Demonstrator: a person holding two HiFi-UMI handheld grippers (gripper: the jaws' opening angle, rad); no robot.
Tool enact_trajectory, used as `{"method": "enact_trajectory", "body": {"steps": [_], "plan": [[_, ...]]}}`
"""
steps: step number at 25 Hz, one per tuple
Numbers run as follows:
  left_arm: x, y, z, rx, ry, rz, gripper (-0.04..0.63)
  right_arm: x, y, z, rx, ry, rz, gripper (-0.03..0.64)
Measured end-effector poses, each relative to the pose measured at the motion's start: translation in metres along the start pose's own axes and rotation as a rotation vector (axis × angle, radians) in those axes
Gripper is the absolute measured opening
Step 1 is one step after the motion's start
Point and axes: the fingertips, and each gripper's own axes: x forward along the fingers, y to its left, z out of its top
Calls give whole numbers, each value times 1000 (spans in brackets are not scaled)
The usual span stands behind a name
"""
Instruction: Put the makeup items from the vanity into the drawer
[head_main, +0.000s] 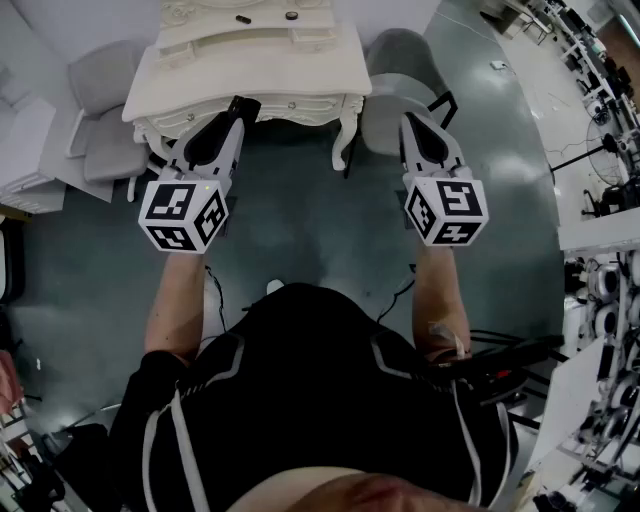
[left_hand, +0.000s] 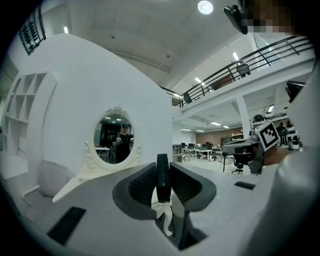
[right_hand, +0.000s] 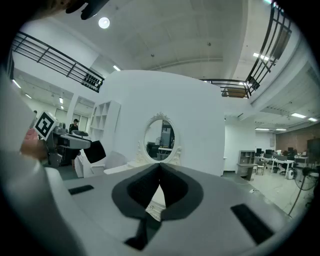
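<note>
Grips a flat black square makeup case (left_hand: 162, 175) with the left gripper (head_main: 237, 116), pads pressed on both faces, edge upright, long side pointing forward along the jaws. Holds it level, just at the front edge of the white carved vanity (head_main: 250, 70), straight ahead; shows no open drawer from here. Holds the right gripper (head_main: 411, 119) clenched on nothing, off to the right beside a vanity leg, so probably less handy for the drawer. Counted: one case in hand, two small dark items (head_main: 243, 18) well beyond on the vanity top.
</note>
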Motion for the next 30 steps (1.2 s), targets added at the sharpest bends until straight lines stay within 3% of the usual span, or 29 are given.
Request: {"method": "enact_trajectory", "body": {"steps": [17,30], "plan": [[-14,21,-3,-25,-23,39,89,13,11,9,58,-8,0,5],[-13,59,-12,-39,-48,-14,89,33,37,5,34,25,-41,5]]}}
